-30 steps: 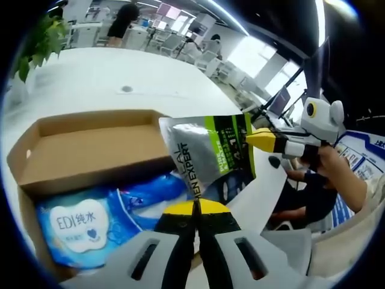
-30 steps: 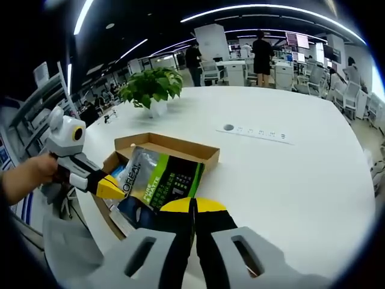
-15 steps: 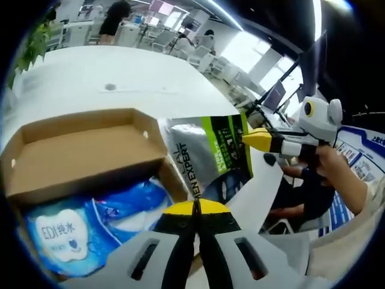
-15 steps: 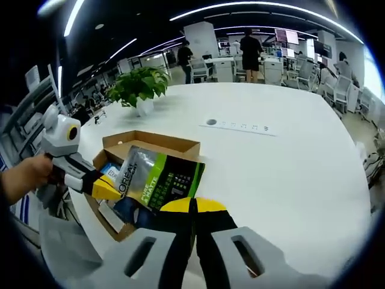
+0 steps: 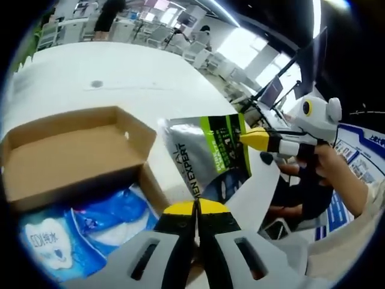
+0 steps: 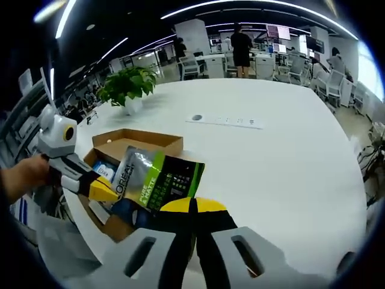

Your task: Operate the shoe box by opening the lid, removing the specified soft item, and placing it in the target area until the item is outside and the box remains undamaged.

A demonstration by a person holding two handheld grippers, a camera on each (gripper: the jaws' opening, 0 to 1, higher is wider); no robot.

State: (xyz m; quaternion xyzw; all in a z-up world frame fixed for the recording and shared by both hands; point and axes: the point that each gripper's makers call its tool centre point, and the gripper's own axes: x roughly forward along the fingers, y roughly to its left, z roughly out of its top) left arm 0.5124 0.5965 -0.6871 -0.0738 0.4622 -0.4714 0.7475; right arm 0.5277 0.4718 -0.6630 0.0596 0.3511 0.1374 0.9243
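Both grippers pinch the same soft pouch. Seen in the left gripper view, the left gripper (image 5: 197,208) has its yellow-tipped jaws closed together on the lower edge of the grey, green and black pouch (image 5: 207,159), while the right gripper (image 5: 252,138) comes in from the right with its tips closed on the pouch's far edge, a hand (image 5: 337,174) behind it. The right gripper view gives the mirror of this: the right gripper (image 6: 194,206) is closed on the near edge of the pouch (image 6: 157,177), and the left gripper (image 6: 102,191) nips its left edge.

The pouch hangs stretched between the two grips, lifted clear of the open cardboard shoe box (image 5: 66,150), whose lid stands folded back. It sits just beside and above the box's open end, partly over the bare white table (image 6: 271,162). A blue wipes pack (image 5: 66,232) lies in the box.

What the coming move turns on, as I judge it: the pouch's long axis runs roughly from one gripper to the other, and the free table lies to the right gripper's side, away from the box (image 6: 129,141). A potted plant (image 6: 127,87) stands well apart beyond the box. Carrying toward the open table would probably mean both grips travelling together, or the left one letting go first so the pouch is not pulled taut
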